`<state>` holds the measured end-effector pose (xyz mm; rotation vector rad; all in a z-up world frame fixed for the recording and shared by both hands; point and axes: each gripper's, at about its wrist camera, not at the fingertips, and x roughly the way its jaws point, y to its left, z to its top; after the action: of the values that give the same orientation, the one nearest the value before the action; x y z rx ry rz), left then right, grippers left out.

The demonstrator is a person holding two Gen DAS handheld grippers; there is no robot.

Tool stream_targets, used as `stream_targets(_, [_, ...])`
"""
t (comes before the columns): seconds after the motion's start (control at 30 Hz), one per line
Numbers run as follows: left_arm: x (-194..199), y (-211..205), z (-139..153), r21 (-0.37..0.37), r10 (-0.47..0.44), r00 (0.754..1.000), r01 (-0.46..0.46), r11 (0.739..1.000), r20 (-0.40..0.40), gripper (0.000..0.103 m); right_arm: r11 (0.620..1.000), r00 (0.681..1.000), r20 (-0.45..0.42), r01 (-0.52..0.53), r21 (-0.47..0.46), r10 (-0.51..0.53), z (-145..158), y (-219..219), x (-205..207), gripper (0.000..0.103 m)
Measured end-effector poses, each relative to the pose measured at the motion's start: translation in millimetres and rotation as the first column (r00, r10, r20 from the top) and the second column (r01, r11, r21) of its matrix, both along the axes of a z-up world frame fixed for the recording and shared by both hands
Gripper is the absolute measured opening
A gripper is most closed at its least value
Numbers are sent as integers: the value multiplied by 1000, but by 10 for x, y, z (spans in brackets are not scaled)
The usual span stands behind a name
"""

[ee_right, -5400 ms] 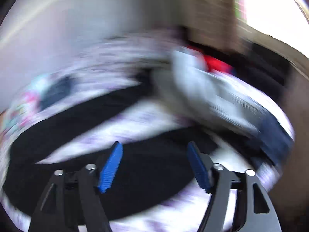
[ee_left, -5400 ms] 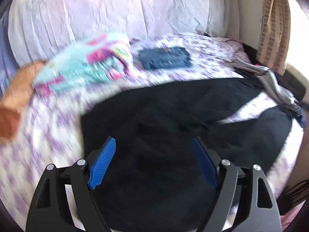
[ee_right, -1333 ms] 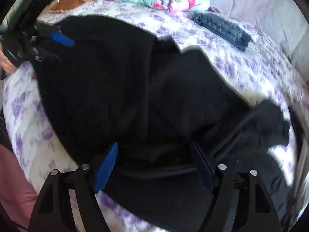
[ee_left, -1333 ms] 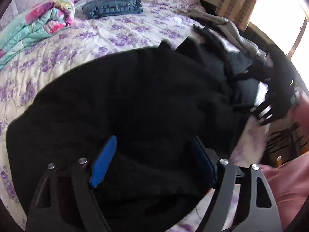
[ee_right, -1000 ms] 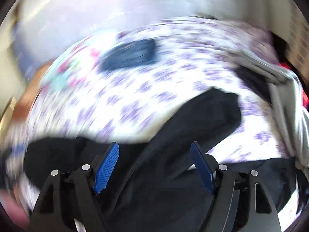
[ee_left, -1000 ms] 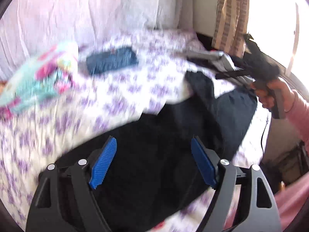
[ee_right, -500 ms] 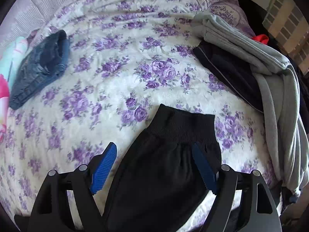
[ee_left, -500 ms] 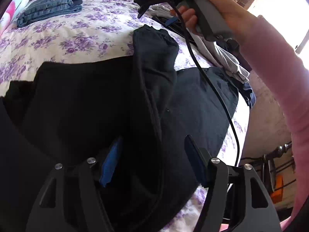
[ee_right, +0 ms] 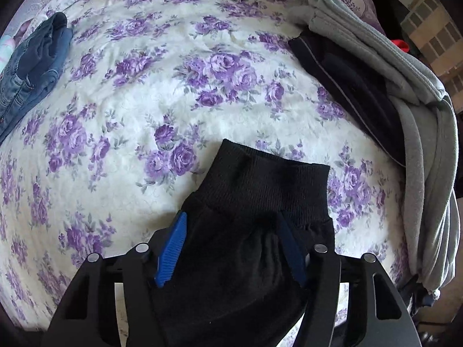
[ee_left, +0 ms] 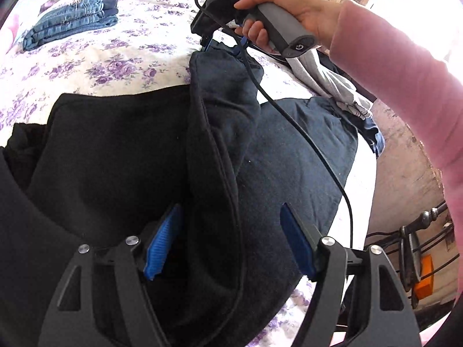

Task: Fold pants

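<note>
Black sweatpants [ee_left: 121, 156] lie on the floral bed, one leg folded over the other. My left gripper [ee_left: 228, 237] is open, its fingers straddling a thick fold of the pants. My right gripper [ee_right: 231, 245] is open around the ribbed leg cuff [ee_right: 269, 185], one blue pad [ee_right: 172, 248] on each side of the leg. In the left wrist view the right gripper [ee_left: 222, 49] sits at the far cuff, held by a hand in a pink sleeve.
Folded blue jeans [ee_left: 72, 20] lie at the far left of the bed, also seen in the right wrist view [ee_right: 31, 63]. Grey and black clothes [ee_right: 385, 66] are piled along the right edge. The floral bedspread [ee_right: 173, 81] lies beyond the cuff.
The right gripper has come down closer onto the leg cuff, its fingers now around it. The left gripper has stayed over the fold, still open.
</note>
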<state>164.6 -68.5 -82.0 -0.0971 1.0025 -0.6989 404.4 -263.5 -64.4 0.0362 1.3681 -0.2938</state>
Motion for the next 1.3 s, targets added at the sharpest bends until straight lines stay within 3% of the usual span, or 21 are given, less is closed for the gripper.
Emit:
stream_targets(0.13, [23,61,-14,-35,-1,1000,1,999,-18,69,1000,1000,14,-5,18,5,-44,-11,-10,38])
stream_targets(0.17, [24,68,-14,-39,-2,1000,2,999,-19,69,1000,1000,18,-5,27,5,-24,-26,-23,23])
stream_targets(0.2, [24,72,-14,-41,-3,1000,2,999,-20,69,999,1000,22,-3,43,2,-4,-48,-38,15])
stream_targets(0.3, [16,76,-15,-39,-4,1000,4,999,-13,69,993,997,82,2,119,-12,169,-195,-158,12])
stream_targets(0.4, [-10,75,-14,-35,-5,1000,6,999,4,69,966,978,206,-17,259,-38,490,-438,-392,12])
stream_targets(0.53, [-44,44,0,-31,-16,1000,17,999,22,70,887,914,395,-103,449,-94,967,-867,-867,12])
stream_targets(0.67, [-159,-50,58,-62,-95,995,98,993,43,70,782,817,550,-228,581,-170,1254,-1449,-1487,12])
stream_targets(0.77, [-322,-168,135,-18,-159,979,162,987,131,70,715,754,603,-271,645,-259,1141,-1921,-2007,12])
stream_targets(0.83, [-393,-208,151,-6,-195,969,198,980,154,70,661,722,604,-274,698,-338,871,-2269,-2407,12])
stream_targets(0.9, [-420,-217,155,-34,-224,963,232,972,147,70,650,707,597,-255,716,-379,578,-2497,-2633,12])
stream_targets(0.97, [-431,-233,161,-58,-245,960,255,965,136,70,636,715,554,-198,746,-426,181,-2737,-2848,12])
stream_targets(1.07, [-451,-234,178,-85,-279,951,291,953,132,70,590,770,428,-83,803,-474,-351,-2915,-2957,24])
stream_targets(1.13, [-495,-237,208,-85,-293,946,306,948,140,70,540,760,412,-97,836,-502,-434,-2965,-3047,32])
stream_targets(1.2, [-606,-204,269,-60,-301,937,316,947,179,71,538,726,434,-105,836,-534,-292,-2917,-3173,59])
stream_targets(1.27, [-709,-173,341,-40,-304,925,321,946,228,73,555,713,462,-123,823,-528,-157,-2809,-3215,65])
stream_targets(1.3, [-746,-153,361,-40,-309,918,328,944,248,76,574,725,468,-123,810,-505,-97,-2736,-3205,65])
